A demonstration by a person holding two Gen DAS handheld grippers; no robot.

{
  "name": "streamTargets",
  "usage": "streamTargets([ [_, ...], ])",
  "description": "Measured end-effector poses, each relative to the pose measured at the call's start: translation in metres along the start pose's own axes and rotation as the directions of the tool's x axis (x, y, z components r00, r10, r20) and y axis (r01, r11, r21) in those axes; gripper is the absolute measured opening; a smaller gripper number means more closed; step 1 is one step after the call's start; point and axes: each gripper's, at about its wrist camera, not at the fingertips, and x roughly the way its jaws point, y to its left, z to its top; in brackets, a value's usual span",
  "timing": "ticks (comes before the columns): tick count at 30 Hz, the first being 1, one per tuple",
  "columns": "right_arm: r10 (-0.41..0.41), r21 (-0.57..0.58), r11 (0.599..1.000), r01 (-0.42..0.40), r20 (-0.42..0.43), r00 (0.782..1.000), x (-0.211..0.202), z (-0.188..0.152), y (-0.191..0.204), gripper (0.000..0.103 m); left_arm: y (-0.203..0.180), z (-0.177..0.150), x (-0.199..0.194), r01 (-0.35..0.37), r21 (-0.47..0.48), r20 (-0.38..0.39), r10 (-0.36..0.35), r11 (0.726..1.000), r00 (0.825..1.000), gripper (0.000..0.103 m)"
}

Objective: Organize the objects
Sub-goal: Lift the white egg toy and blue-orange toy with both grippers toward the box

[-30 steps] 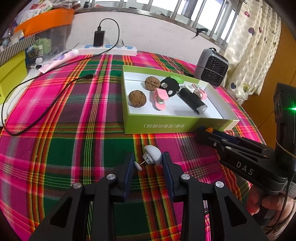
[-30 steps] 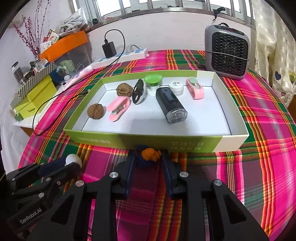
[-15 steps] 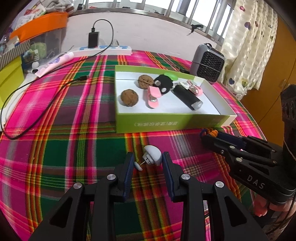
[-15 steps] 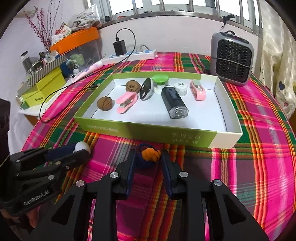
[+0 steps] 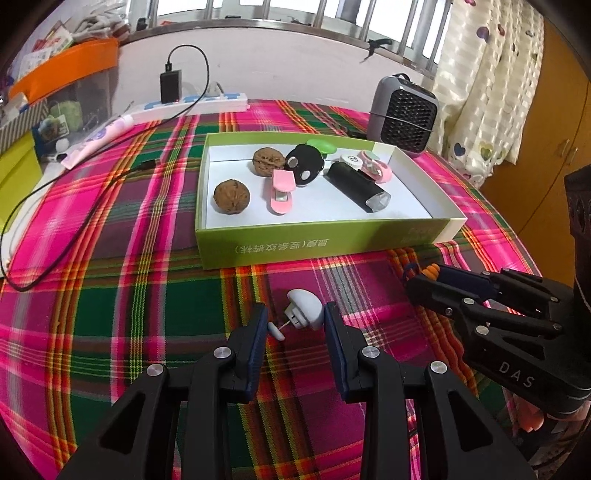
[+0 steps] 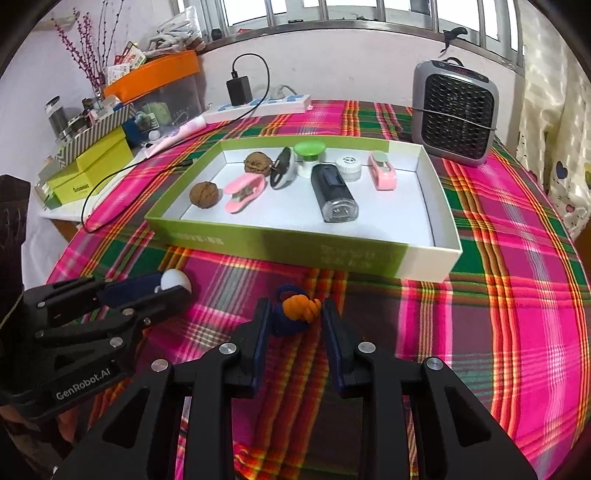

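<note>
White plug clamped in left hand-held gripper; orange knot clamped in right.

Daylight is coming in through the window far ahead of both grippers, and its panes are blowing out to white; the tablecloth is showing bright and saturated; the box ahead is casting a soft shadow toward the grippers; the curtain off to the right is glowing pale; fisheye bending is curving the sill and table edge, and the corners are falling to black; focus is holding sharp at the centre, softening slightly toward the rim.
</note>
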Motion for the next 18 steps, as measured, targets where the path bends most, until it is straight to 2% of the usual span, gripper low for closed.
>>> streamTargets([
  [8, 0.005, -0.01, 1.0, -0.005, -0.009, 1.0, 0.0041, -0.003, -0.0028, 0.029, -0.0051, -0.001, 0.0017, -0.034, 0.018, 0.0, 0.034, 0.999, 0.999, 0.029],
  [18, 0.012, -0.031, 0.999, -0.013, -0.016, 1.0, 0.0059, -0.0013, -0.0028, 0.029, -0.0055, 0.0012, 0.0023, -0.04, 0.021, -0.002, 0.04, 0.999, 0.999, 0.029],
])
